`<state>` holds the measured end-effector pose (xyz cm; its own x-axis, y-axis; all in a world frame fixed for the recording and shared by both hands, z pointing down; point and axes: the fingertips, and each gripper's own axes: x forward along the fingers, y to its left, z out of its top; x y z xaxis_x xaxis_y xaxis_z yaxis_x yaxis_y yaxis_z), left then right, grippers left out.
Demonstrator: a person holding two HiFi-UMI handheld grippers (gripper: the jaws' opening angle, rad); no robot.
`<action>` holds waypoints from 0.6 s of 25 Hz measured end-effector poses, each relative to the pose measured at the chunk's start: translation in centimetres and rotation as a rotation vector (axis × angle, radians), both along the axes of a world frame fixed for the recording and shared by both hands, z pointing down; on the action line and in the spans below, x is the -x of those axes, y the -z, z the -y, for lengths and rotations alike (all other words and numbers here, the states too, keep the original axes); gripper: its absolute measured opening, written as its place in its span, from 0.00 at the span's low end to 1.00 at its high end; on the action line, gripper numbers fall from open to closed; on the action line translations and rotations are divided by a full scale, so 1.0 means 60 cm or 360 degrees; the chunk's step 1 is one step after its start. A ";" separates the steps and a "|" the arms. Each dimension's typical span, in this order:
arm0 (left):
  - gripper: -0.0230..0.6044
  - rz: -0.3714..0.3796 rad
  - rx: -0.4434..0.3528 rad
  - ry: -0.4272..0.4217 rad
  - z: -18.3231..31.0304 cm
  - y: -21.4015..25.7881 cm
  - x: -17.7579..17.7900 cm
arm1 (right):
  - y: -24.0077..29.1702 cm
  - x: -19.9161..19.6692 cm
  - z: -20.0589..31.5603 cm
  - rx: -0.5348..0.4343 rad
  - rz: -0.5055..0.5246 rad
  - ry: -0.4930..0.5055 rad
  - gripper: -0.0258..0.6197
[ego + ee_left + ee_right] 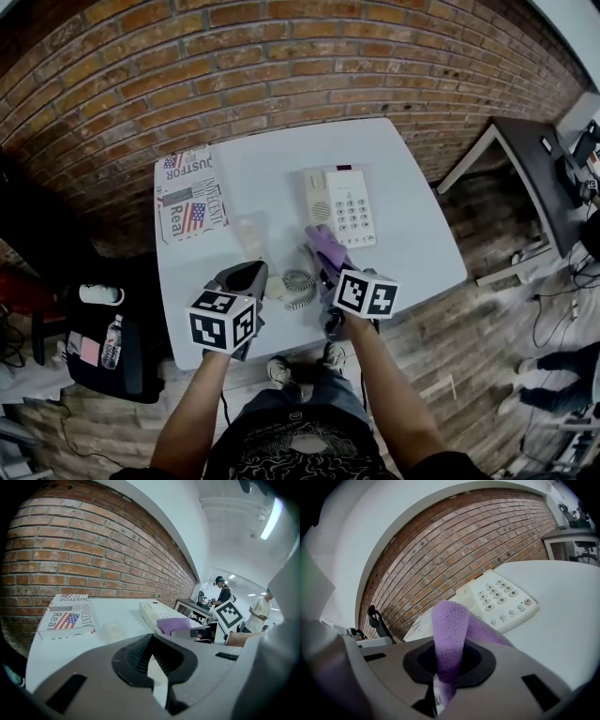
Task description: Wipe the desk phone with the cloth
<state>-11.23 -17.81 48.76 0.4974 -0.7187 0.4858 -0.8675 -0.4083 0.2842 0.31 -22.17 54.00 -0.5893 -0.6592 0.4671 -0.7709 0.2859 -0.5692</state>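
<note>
My right hand-held gripper (pixel 448 666) is clamped on the purple cloth (pixel 450 625), which stands up between the jaws as a folded strip. In the head view, the cloth (pixel 323 246) runs from that hand-held gripper (pixel 328 277) toward 12 o'clock. Its far end reaches the near edge of the desk phone (pixel 339 206), though I cannot tell whether they touch.

The phone lies flat at the middle of the white surface (pixel 281 155). Its long axis runs 12 to 6, with the keypad on its 3 o'clock half and the empty cradle on its 9 o'clock half.

The handset (pixel 249 236) is off the base and lies at the phone's 8 o'clock. The coiled cord (pixel 298 286) is bunched between my two hand-held grippers, right in the path to the phone's near side. A newspaper (pixel 190 194) lies at 9 o'clock from the phone, well apart from it, and a brick wall (pixel 234 56) stands at 12.

My left hand-held gripper (pixel 151 641) has its jaws drawn together at the tips, with only a pale sliver showing between them. In the head view it (pixel 251 277) sits just beside the handset's near end.
</note>
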 end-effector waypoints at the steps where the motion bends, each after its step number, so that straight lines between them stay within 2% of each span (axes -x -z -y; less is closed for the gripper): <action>1: 0.05 -0.0003 -0.0004 -0.0005 0.001 0.002 -0.001 | 0.006 0.000 -0.001 -0.0004 -0.0002 0.0003 0.11; 9: 0.05 -0.0030 -0.0029 -0.0034 0.003 0.017 -0.010 | 0.071 -0.014 0.017 -0.0116 -0.0061 0.0045 0.11; 15: 0.05 -0.0028 -0.0033 0.0026 0.015 0.021 -0.017 | 0.131 -0.001 0.070 -0.0245 -0.0112 0.0221 0.11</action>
